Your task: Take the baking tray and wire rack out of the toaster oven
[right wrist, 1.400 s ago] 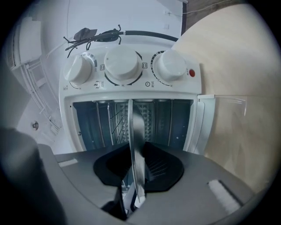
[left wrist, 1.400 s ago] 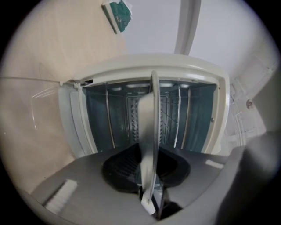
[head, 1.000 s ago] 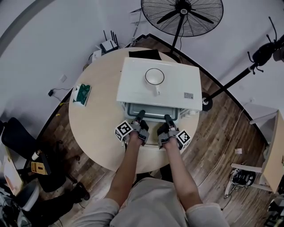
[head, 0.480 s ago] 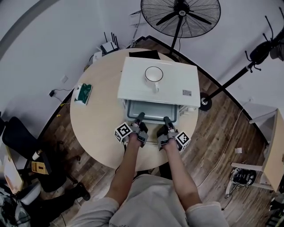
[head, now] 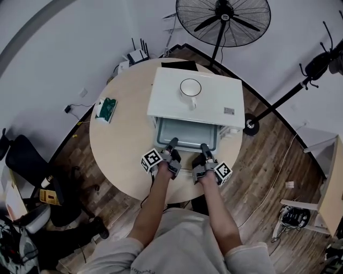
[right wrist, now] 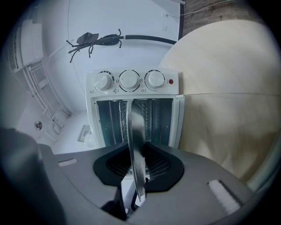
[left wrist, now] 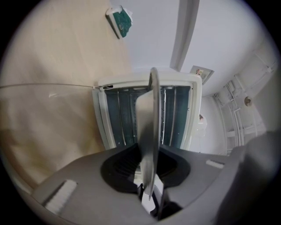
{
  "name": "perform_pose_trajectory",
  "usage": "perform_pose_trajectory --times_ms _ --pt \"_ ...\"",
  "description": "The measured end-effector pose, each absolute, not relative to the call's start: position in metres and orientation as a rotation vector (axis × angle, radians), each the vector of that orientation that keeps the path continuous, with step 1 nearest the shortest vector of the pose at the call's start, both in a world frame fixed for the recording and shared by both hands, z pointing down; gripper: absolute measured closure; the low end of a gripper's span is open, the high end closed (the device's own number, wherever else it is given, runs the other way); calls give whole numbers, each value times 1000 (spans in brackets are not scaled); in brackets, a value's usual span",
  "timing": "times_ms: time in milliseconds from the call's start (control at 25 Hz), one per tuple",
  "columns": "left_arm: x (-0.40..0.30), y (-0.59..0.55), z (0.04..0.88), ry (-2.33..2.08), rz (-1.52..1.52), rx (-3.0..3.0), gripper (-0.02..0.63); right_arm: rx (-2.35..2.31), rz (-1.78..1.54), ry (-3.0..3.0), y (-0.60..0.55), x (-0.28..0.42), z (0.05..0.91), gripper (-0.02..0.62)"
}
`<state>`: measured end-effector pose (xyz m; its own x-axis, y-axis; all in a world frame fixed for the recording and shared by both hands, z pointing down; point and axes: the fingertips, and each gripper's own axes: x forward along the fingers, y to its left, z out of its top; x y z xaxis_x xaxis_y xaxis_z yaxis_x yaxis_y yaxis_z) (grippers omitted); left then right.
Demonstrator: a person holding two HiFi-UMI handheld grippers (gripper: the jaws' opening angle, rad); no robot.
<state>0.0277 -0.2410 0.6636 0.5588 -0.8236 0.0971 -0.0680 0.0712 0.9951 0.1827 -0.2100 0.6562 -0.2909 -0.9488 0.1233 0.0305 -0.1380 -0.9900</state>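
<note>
The grey baking tray [head: 187, 132] sticks halfway out of the white toaster oven [head: 214, 101] on the round table. My left gripper [head: 172, 145] is shut on the left part of its front rim. My right gripper [head: 204, 148] is shut on the right part. Both grippers are turned on their sides. In the left gripper view the tray [left wrist: 147, 127] shows edge-on as a thin metal sheet clamped in the left gripper [left wrist: 147, 169]. The right gripper view shows the tray [right wrist: 134, 136] the same way in the right gripper [right wrist: 137, 169]. Thin bars of the wire rack [right wrist: 115, 121] show inside the oven.
A white mug [head: 190, 88] stands on top of the oven. A green box [head: 107, 108] lies at the table's left side. A standing fan [head: 222, 16] and a router [head: 138, 55] are behind the table. An office chair [head: 27, 160] is on the left.
The tray has slid further out of the oven toward the person. Both grippers have moved back with it toward the table's near edge.
</note>
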Motion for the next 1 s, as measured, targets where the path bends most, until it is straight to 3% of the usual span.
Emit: perform_pose_trajectory --times_ms 1000 --pt "28 -191 659 -810 -663 1439 477 -1080 -1515 1412 -168 182 654 522"
